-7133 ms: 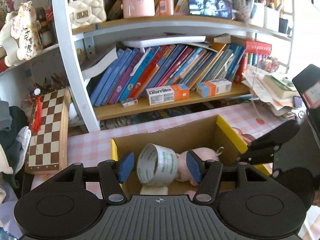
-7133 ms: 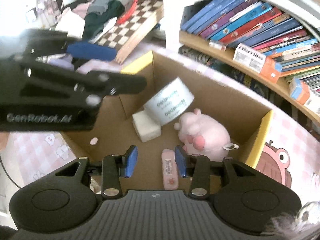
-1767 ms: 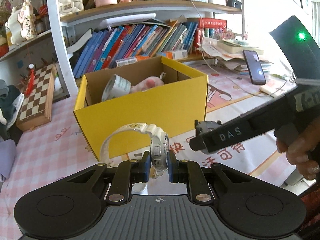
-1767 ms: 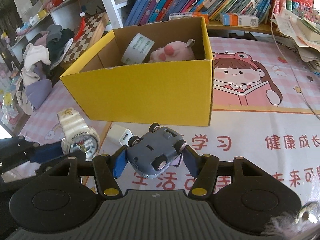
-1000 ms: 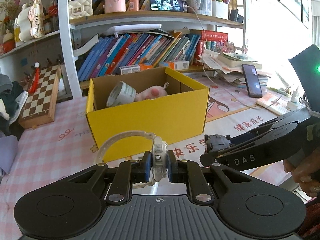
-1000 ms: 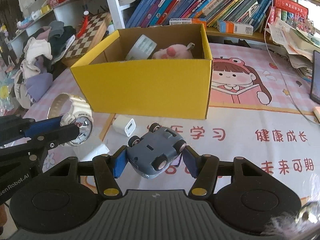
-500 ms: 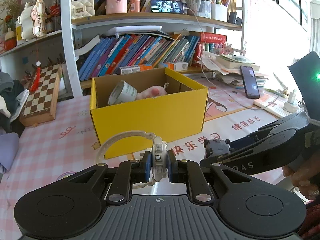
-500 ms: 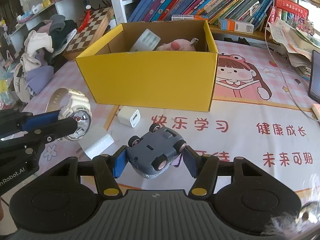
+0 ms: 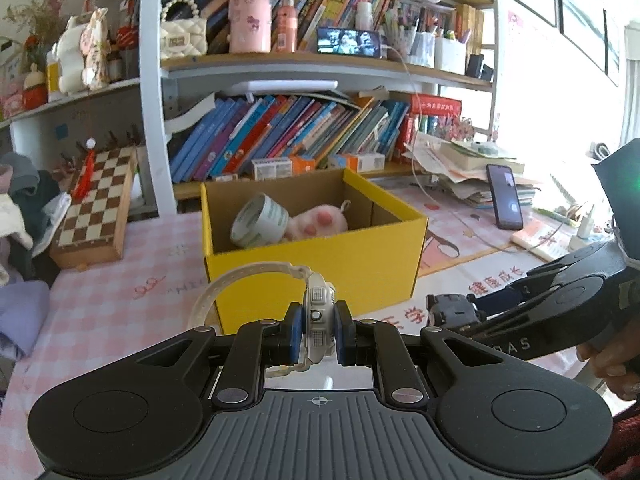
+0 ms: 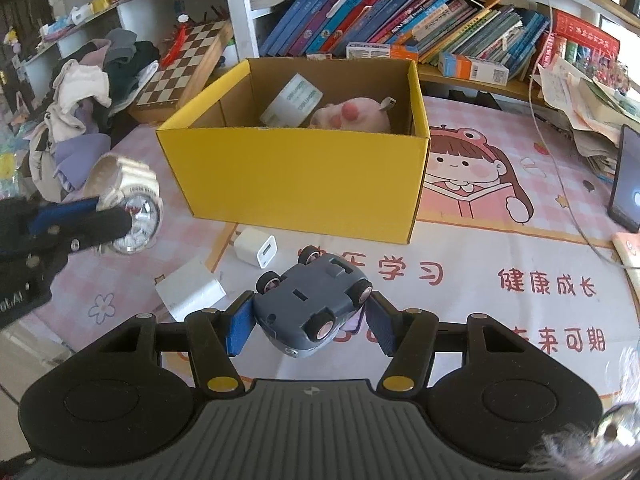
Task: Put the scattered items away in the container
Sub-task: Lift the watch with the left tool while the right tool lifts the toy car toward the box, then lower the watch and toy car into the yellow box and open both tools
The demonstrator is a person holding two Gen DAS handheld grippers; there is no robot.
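Both grippers have lifted away from the yellow box (image 10: 296, 176), each now carrying something: watch (image 9: 318, 320) left, toy car (image 10: 312, 304) right.

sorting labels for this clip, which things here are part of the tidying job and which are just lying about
Part of the job:
yellow box
watch, held in left tool
toy car, held in right tool
charger plug on the mat
tape roll and pink plush, already boxed

Lying about:
chessboard
phone
clothes pile
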